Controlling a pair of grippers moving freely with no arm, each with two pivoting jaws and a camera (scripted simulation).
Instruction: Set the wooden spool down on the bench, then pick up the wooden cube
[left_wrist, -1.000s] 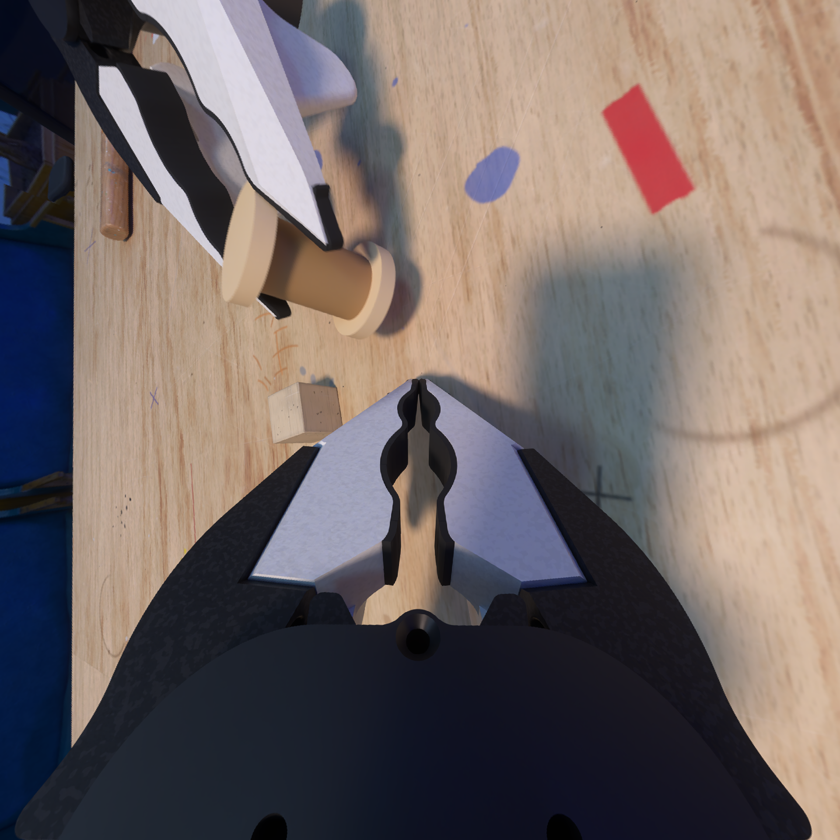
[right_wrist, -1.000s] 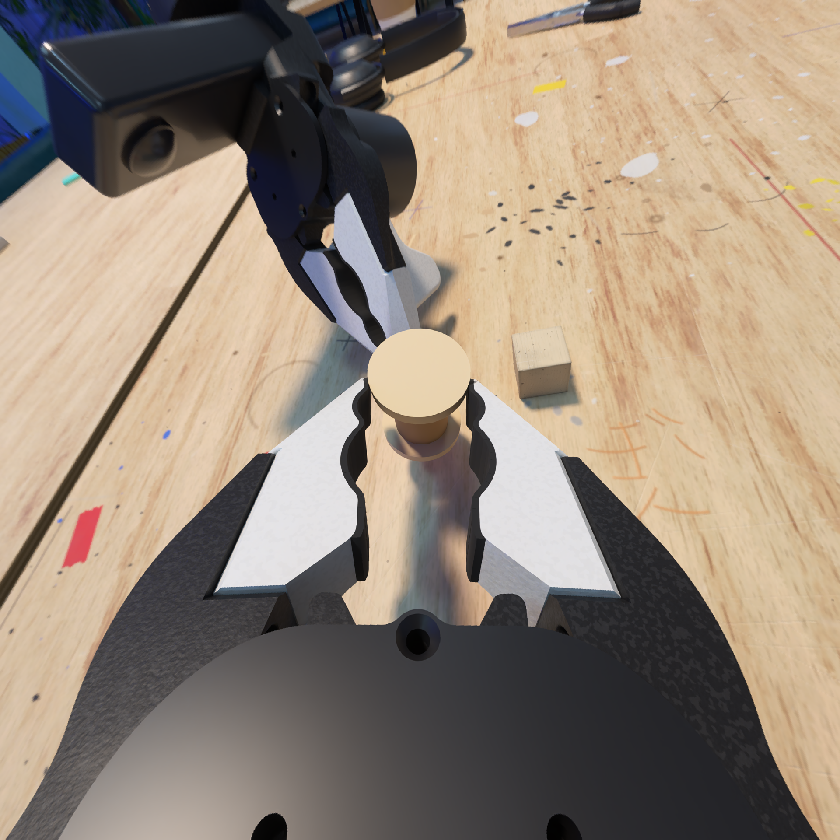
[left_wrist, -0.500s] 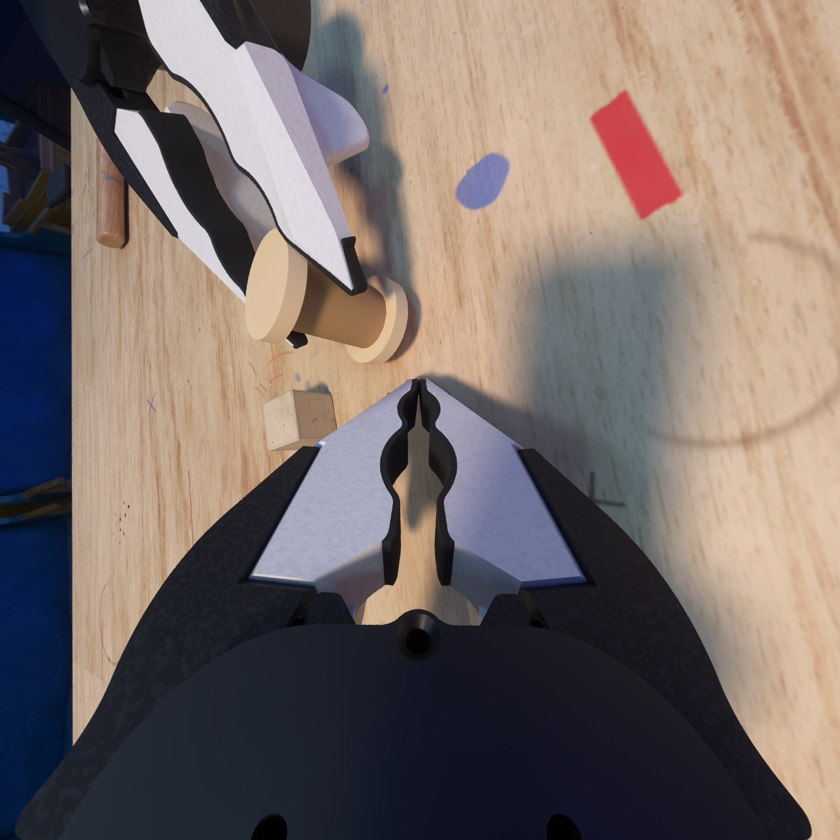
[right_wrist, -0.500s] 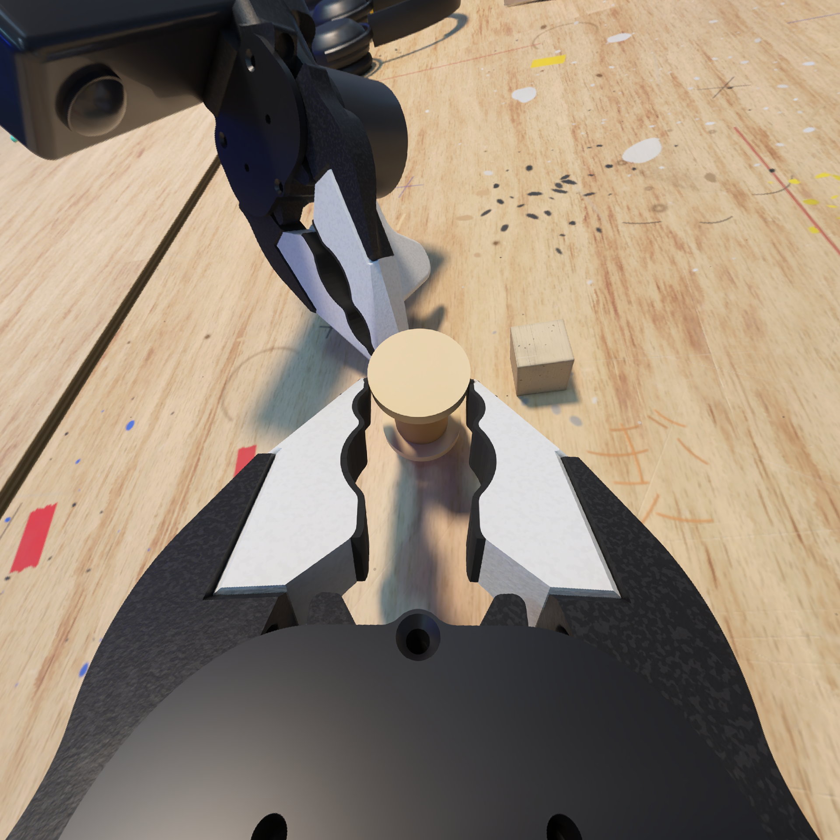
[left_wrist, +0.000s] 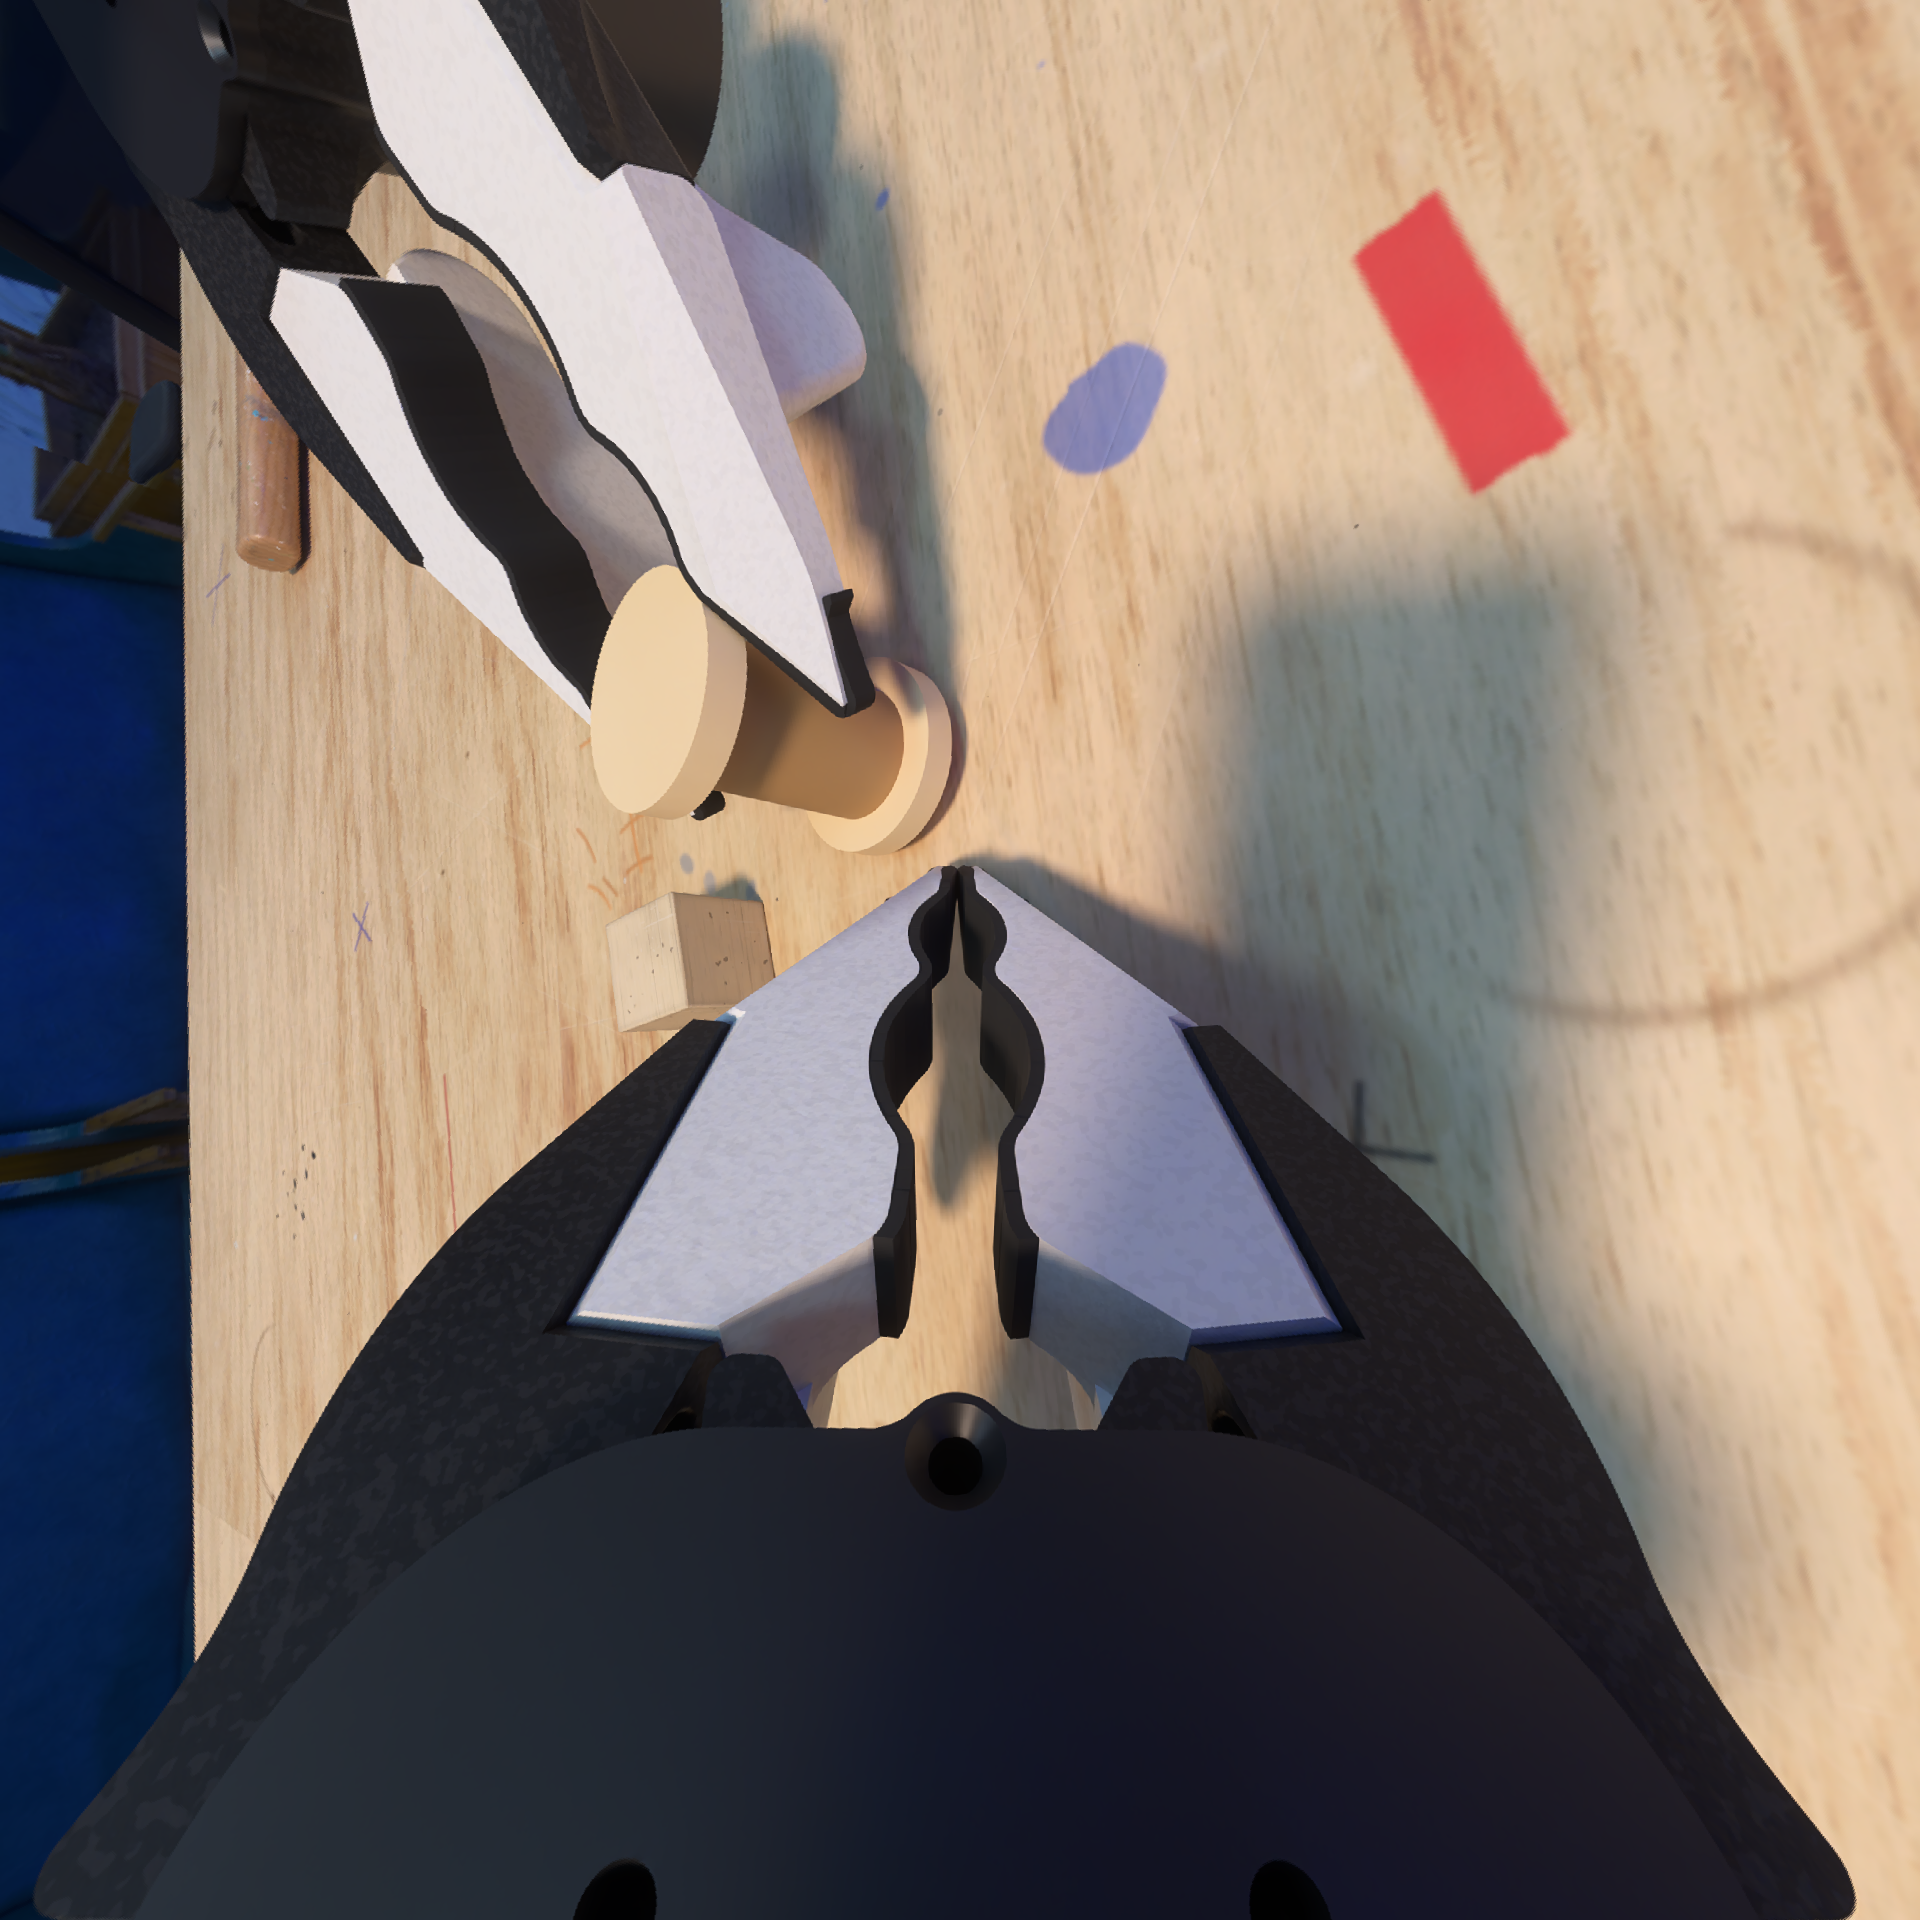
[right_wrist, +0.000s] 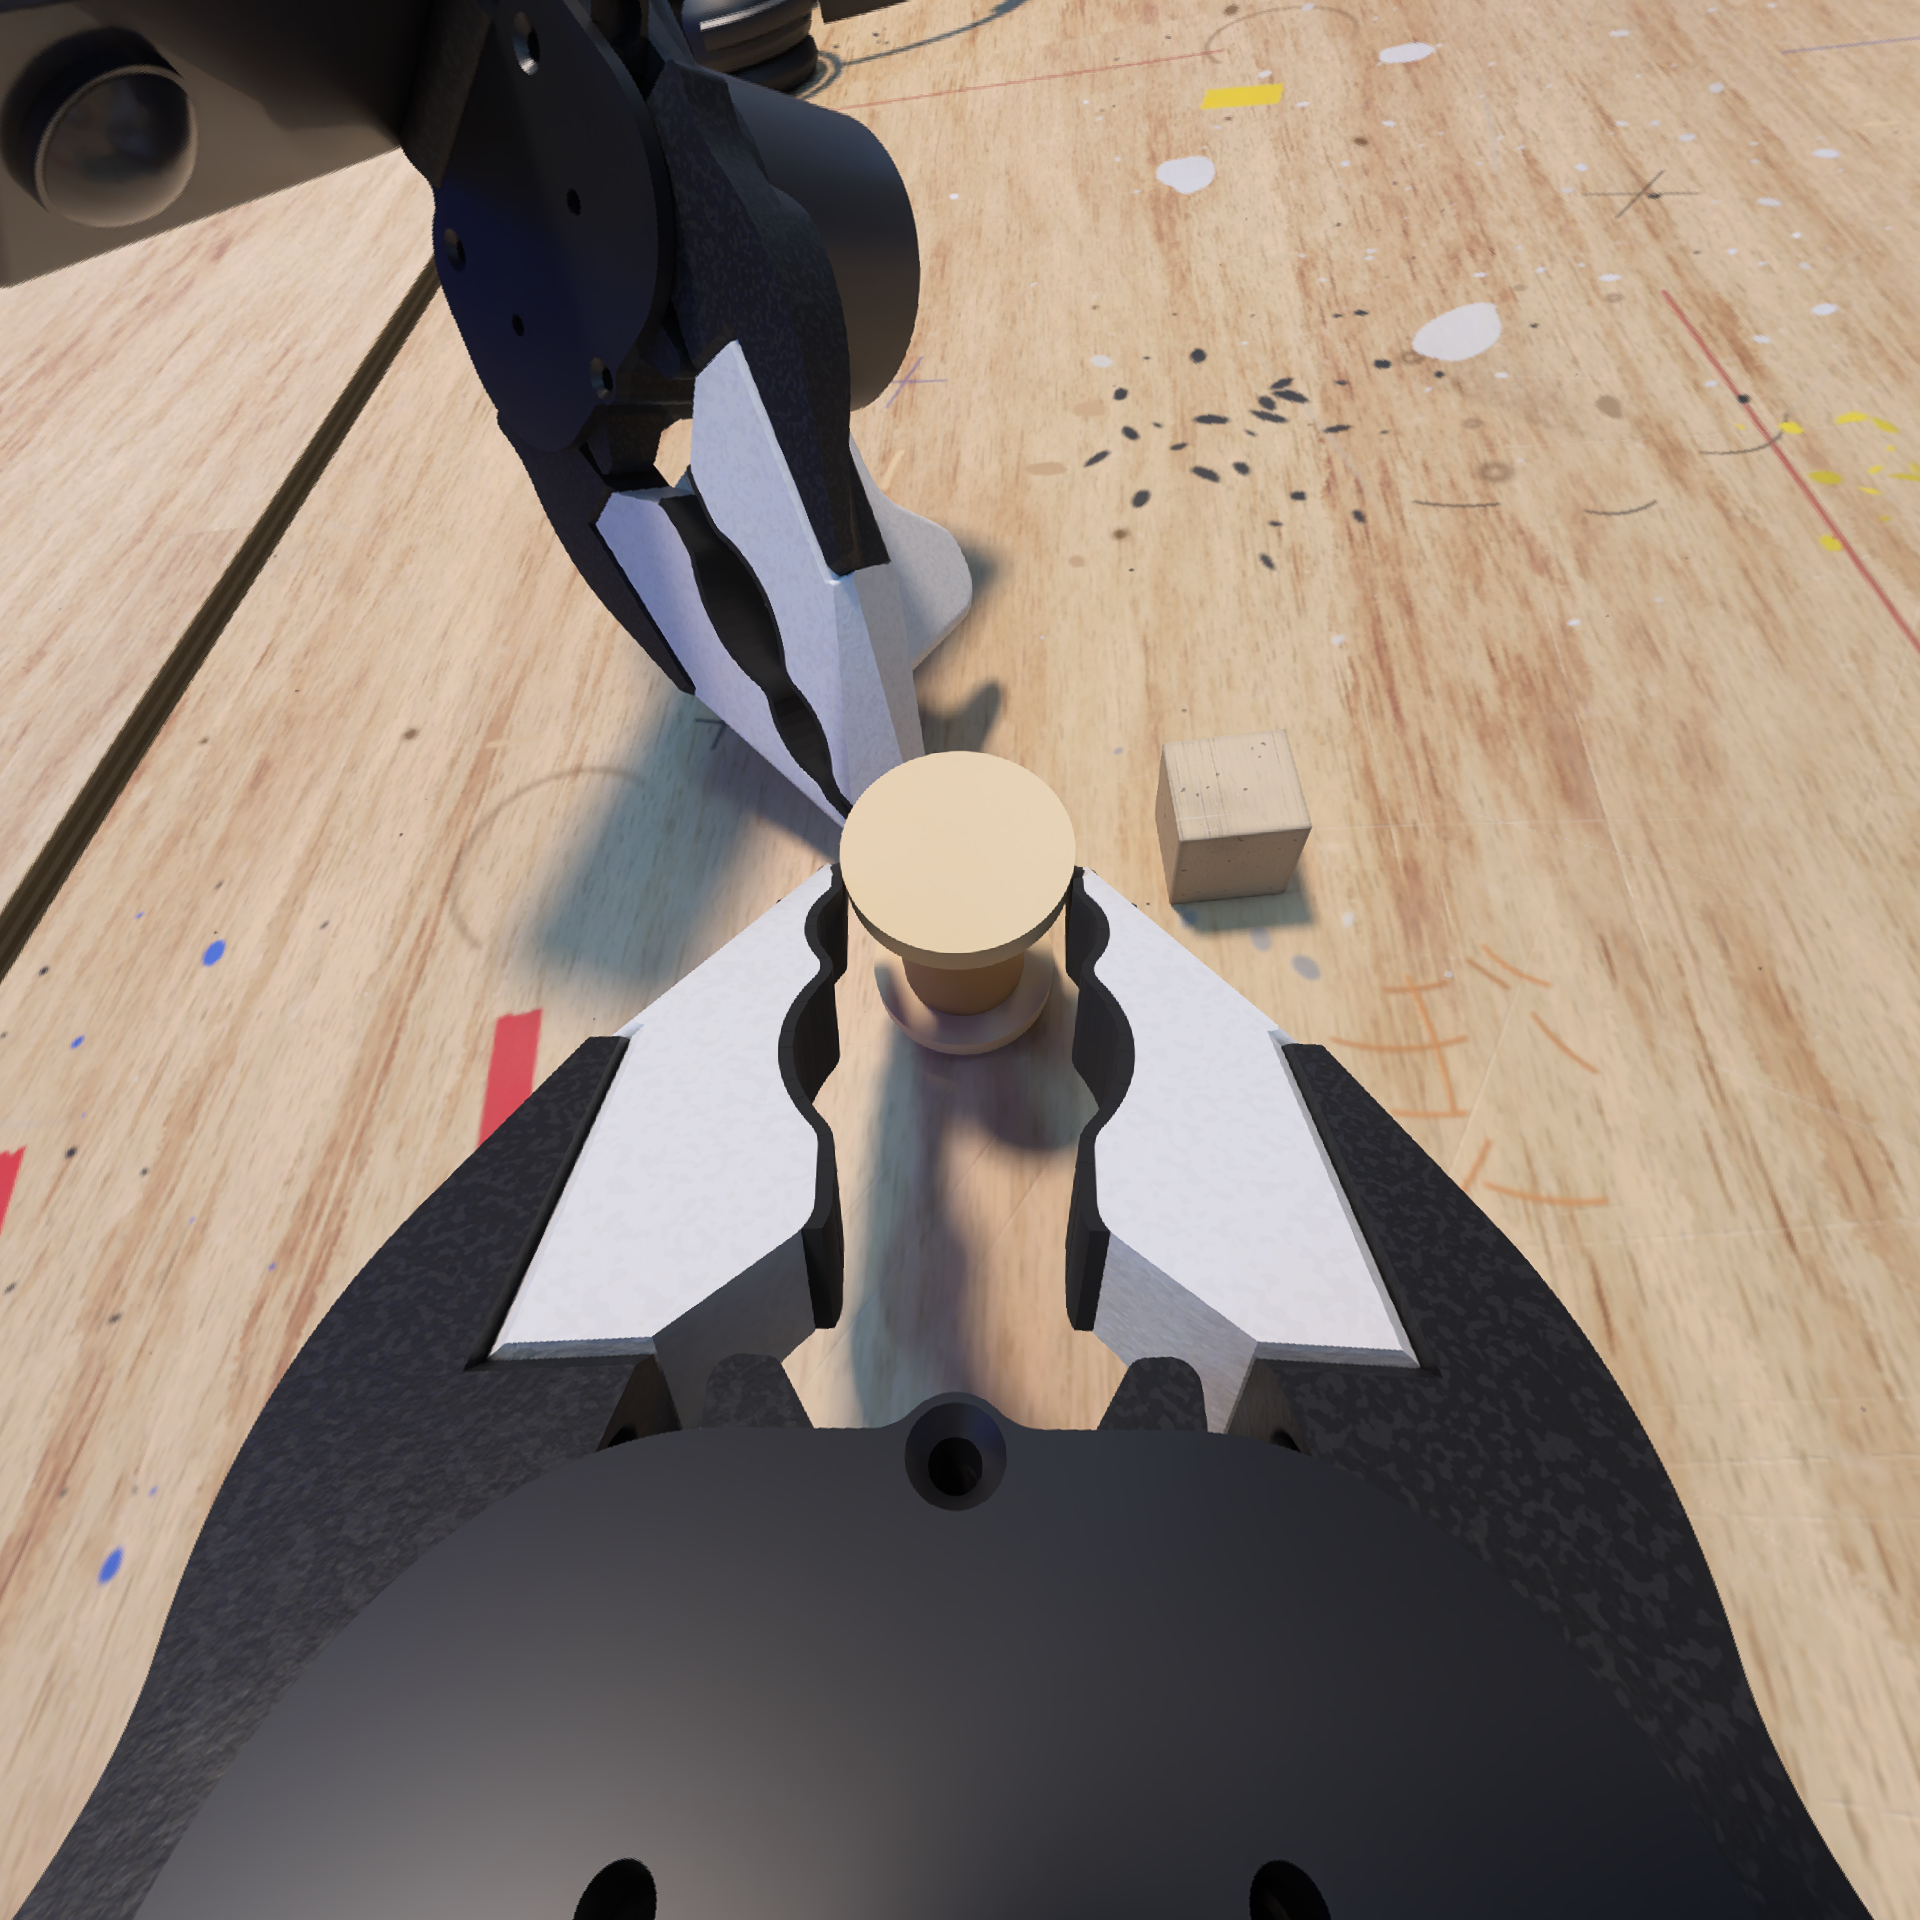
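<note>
Wood everywhere, and the spool step is in hand: the wooden spool (right_wrist: 956, 862) is pinched at its top flange by the right claw (right_wrist: 956, 894), and its lower flange looks to be at or just above the counter (right_wrist: 1558, 935); I cannot tell if it touches. On my reading the set-down is nearly done but not released.

Sweeping the right wrist view from the left: red tape strips (right_wrist: 511, 1070) sit at the near left, well clear. Next comes the left claw (right_wrist: 831, 800), its tips pressed together and holding nothing, hanging just behind the spool. That is the crowding here. Right of the spool stands the wooden cube (right_wrist: 1231, 816), near it but apart, flat on the counter. Orange scribbles (right_wrist: 1475, 1060) and dark paint specks (right_wrist: 1226, 436) lie beyond, harmless.

Next move, as I judge it: spread the right fingers, let the spool stand, lift clear without tipping it, then shift right over the cube. With the cube this near, a careless swing could knock the spool.
</note>
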